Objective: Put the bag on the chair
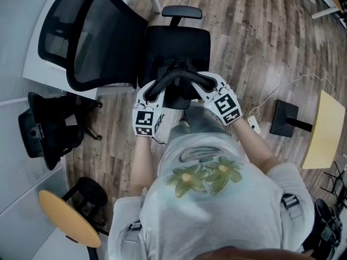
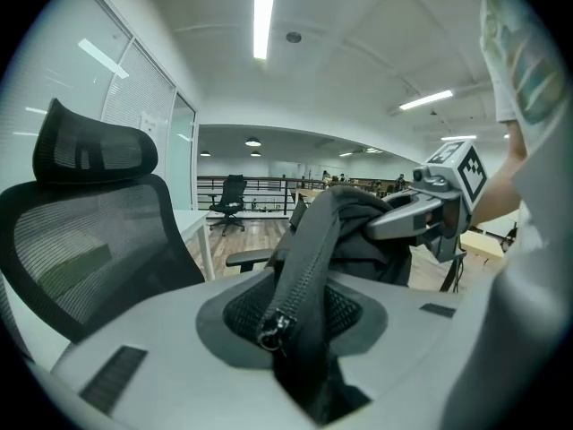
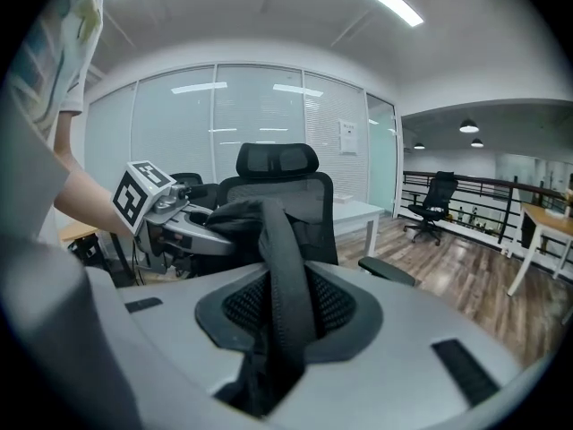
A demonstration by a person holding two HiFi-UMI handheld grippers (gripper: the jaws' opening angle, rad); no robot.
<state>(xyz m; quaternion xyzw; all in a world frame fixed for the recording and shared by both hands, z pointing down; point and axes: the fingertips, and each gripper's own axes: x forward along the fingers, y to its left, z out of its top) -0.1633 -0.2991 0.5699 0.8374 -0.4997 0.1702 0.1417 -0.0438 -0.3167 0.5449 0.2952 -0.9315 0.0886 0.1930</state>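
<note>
Closest to us, our pale shirt fills the lower view. At the front edge of the chair, our left gripper has its jaws narrowly parted, pinching a zippered strap of the black bag. That bag hangs over the chair's seat front; whether it touches, we cannot tell. Further right along that chair edge, our right gripper clamps another strap likewise.
</note>
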